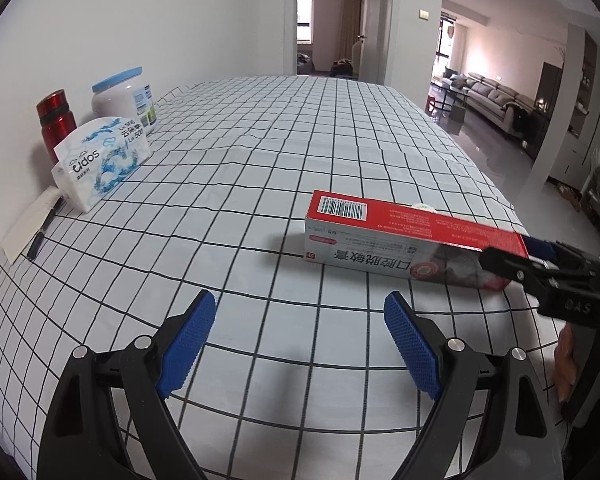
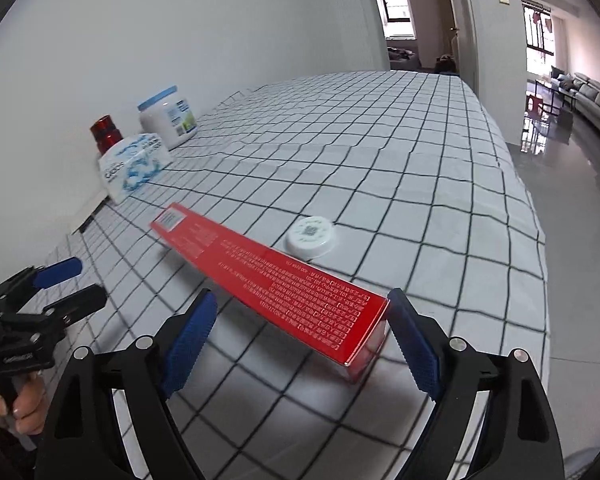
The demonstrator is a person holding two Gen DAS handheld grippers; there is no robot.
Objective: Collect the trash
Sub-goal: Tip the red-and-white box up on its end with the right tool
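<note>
Toothpaste box (image 2: 268,280) (long and red) lies on the checked counter (image 1: 260,140). Its near end sits between the right gripper (image 2: 302,332) fingers, which are wide apart. It is against the right one and clear of the left one. The left gripper (image 1: 300,340) fingers are apart too and hold nothing. A white cap (image 2: 310,236) lies just behind the box. Far back by the wall stand a tissue pack (image 1: 100,160), a red bottle (image 1: 56,120) and a white jar (image 1: 124,102).

Two low wrist views over one table (image 1: 284,152)
</note>
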